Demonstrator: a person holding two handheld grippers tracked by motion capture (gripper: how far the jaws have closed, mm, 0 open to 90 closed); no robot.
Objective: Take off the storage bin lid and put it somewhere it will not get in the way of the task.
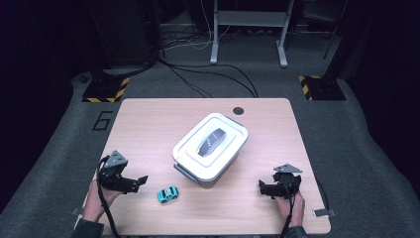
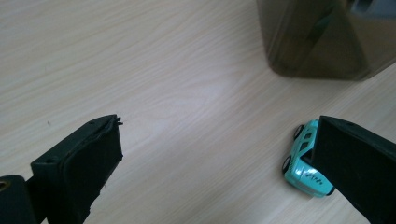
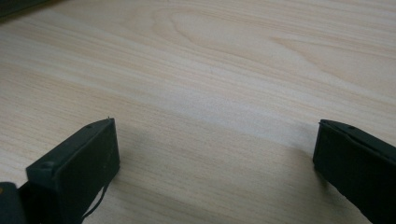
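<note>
**Toy car sits just off an open gripper on a pale wood table**

A small turquoise toy car (image 1: 168, 194) with black wheels rests on the light, straight-grained wooden table (image 1: 148, 124), just to the right of the left gripper (image 1: 141, 181) and a little nearer the person. That matte black hand-held gripper, topped by a grey three-cornered plate, has its jaws spread wide and holds nothing. In the left gripper view the toy car (image 2: 303, 163) lies beside the right-hand jaw, which covers part of its glossy body; dark markings on its side are too small to read. Bare wood shows between the two blocky jaws.

Beyond the car, ahead and to the right of the left gripper, stands a white rounded-rectangular plastic storage box (image 1: 210, 148) with a stepped lid and a grey oval handle set into it. In the left gripper view, the box (image 2: 317, 42) is a smoky, translucent wall cut off by the top edge, and its contents cannot be made out.

The right gripper (image 1: 265, 188), held in the person's other hand well apart from the car, also has its jaws spread, with smooth wood grain between them in the right gripper view. Both cables trail towards the person. The floor beyond the table is dim grey carpet.
</note>
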